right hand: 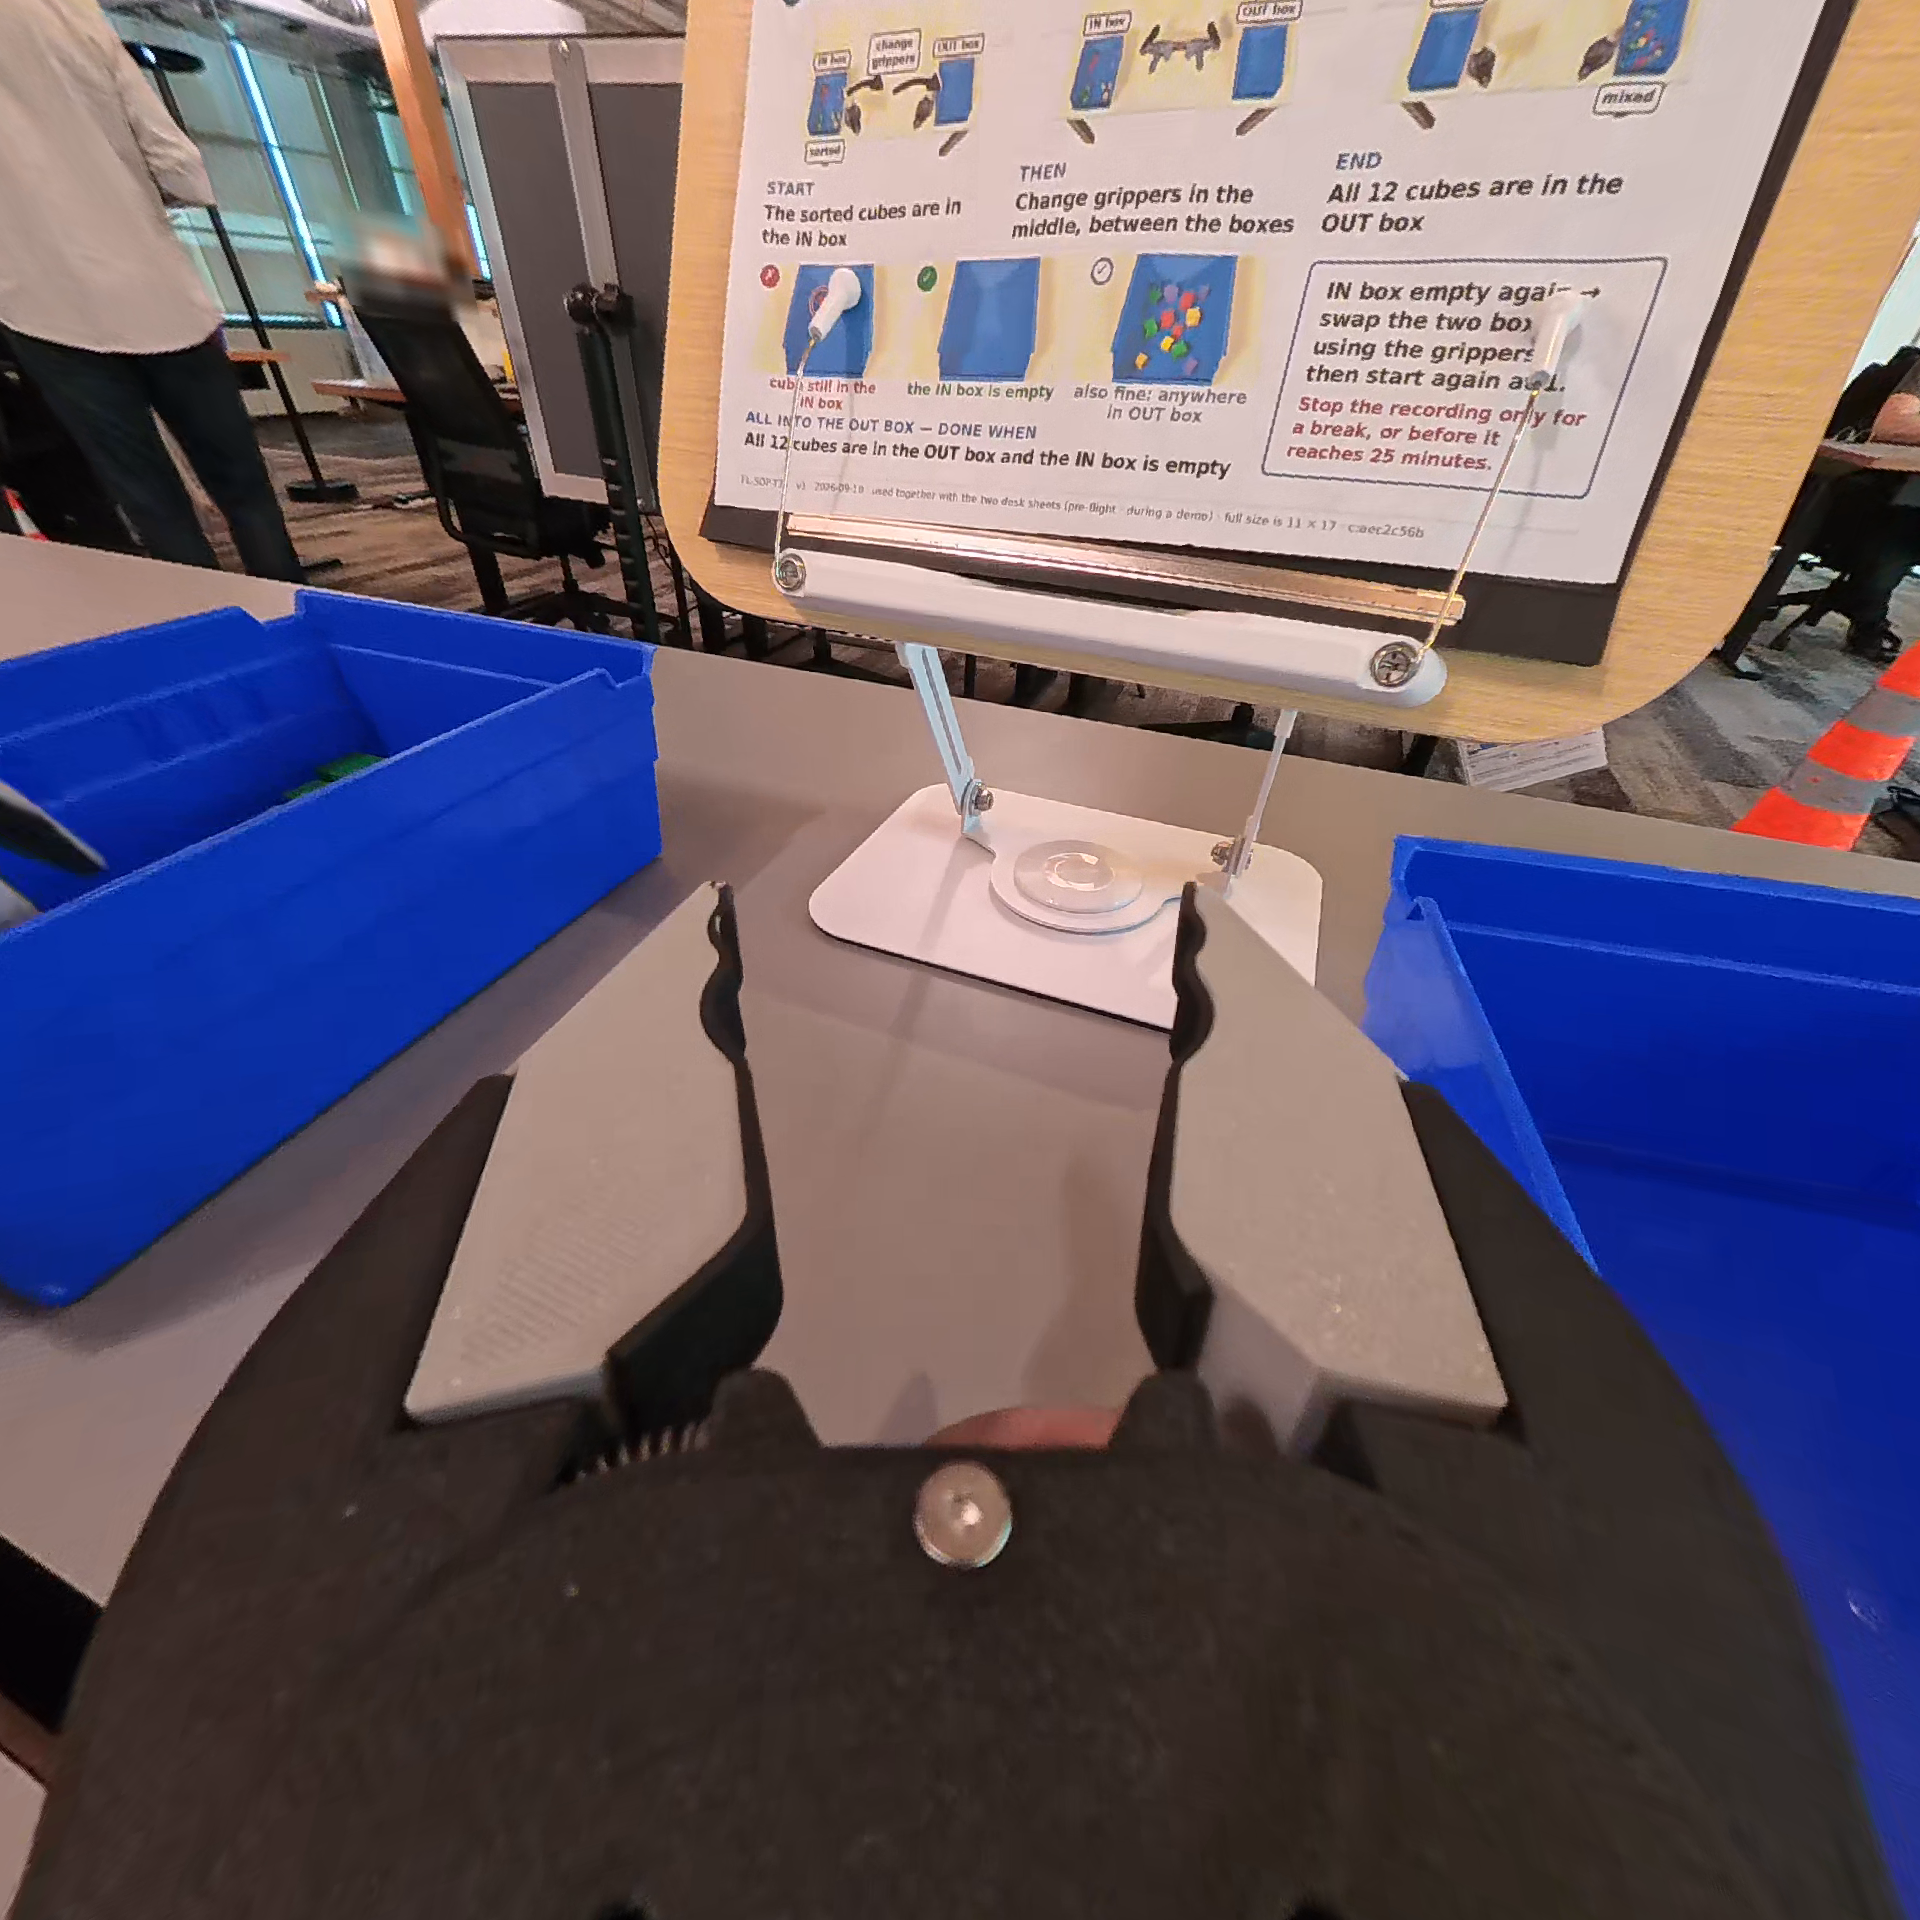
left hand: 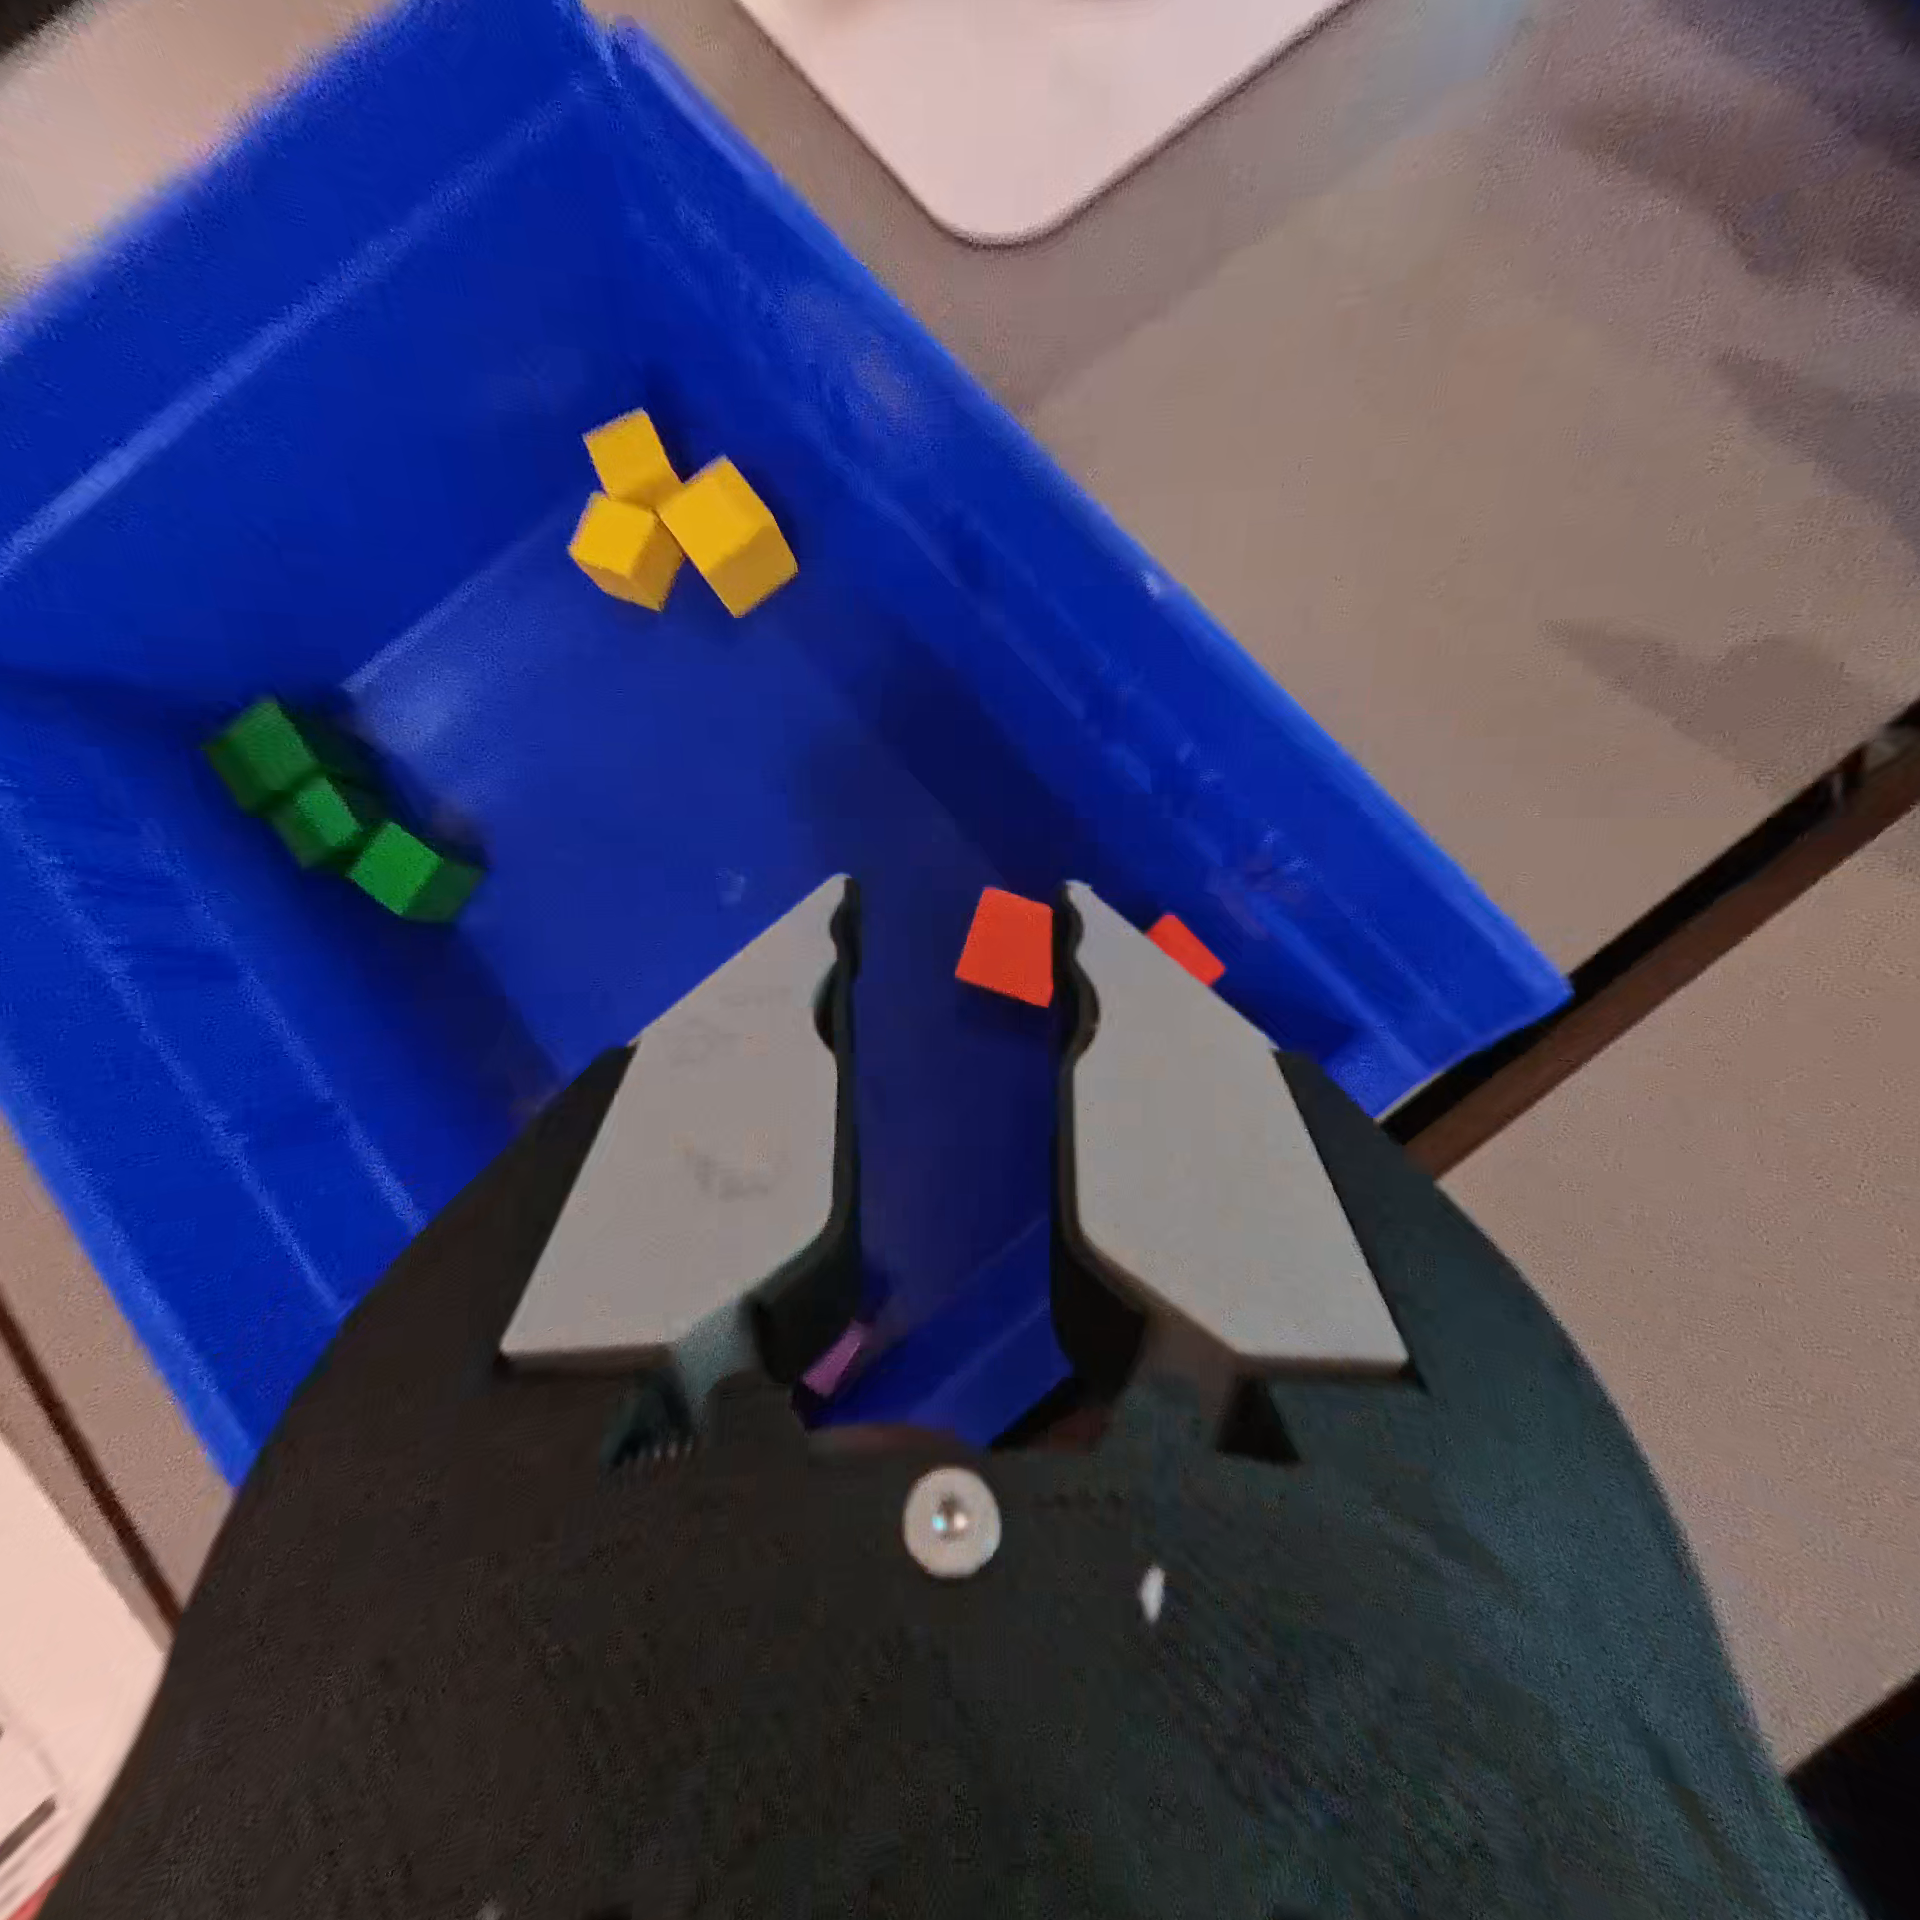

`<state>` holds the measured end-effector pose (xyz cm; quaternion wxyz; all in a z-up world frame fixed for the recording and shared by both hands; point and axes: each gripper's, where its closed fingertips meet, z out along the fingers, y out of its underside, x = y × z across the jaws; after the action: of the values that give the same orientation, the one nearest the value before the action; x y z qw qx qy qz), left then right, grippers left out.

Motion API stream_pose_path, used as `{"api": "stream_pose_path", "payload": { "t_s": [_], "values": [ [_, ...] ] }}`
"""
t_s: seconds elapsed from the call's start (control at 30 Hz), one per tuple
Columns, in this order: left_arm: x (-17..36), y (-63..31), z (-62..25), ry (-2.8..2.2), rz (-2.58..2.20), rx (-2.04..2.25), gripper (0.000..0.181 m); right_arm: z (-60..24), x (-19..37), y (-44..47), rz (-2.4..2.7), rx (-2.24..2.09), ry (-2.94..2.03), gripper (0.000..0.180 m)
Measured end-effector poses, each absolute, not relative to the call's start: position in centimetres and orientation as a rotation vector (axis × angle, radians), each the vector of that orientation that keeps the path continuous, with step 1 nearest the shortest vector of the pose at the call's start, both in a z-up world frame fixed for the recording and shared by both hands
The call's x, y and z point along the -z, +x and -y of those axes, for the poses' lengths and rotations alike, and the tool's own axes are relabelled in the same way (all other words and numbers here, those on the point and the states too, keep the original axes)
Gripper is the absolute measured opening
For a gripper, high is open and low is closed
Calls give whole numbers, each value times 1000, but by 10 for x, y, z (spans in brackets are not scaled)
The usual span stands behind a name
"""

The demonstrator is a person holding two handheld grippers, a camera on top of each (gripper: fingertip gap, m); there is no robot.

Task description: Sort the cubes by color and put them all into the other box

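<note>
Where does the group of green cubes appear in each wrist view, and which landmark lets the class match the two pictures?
Left wrist view: green cubes lie in a row at centre left, on the floor of the blue box, against its wall.
Right wrist view: only a sliver of the green cubes shows at upper left, over the box's near wall.
Shared landmark: that blue box holding them.

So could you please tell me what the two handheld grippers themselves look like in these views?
Both match. The left gripper and right gripper each have a rounded, matt black, grainy body with one silver screw at its centre. Two flat grey fingers taper to points, with black wavy inner edges. A small toothed part shows at the left finger's base. No cables or sleeves are visible.
</note>
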<state>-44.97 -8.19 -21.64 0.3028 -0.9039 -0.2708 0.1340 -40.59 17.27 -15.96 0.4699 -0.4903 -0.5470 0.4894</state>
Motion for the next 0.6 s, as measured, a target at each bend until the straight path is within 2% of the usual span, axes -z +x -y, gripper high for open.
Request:
{"api": "stream_pose_path", "payload": {
  "t_s": [0.13, 0.43, 0.53, 0.6],
  "values": [
    [264, -461, 95, -2577, 760, -231, 34, -173, 159, -406, 1339, -1206, -1200, 82],
    [267, -443, 84, -2616, 634, -21, 33, -174, 159, -406, 1342, -1222, -1210, 81],
    [274, -437, 78, -2626, 615, 28, 44, -173, 159, -406, 1346, -1220, -1205, 81],
    [286, -438, 82, -2691, 614, -6, 38, -173, 160, -406, 1347, -1219, -1207, 81]
  ]
}}
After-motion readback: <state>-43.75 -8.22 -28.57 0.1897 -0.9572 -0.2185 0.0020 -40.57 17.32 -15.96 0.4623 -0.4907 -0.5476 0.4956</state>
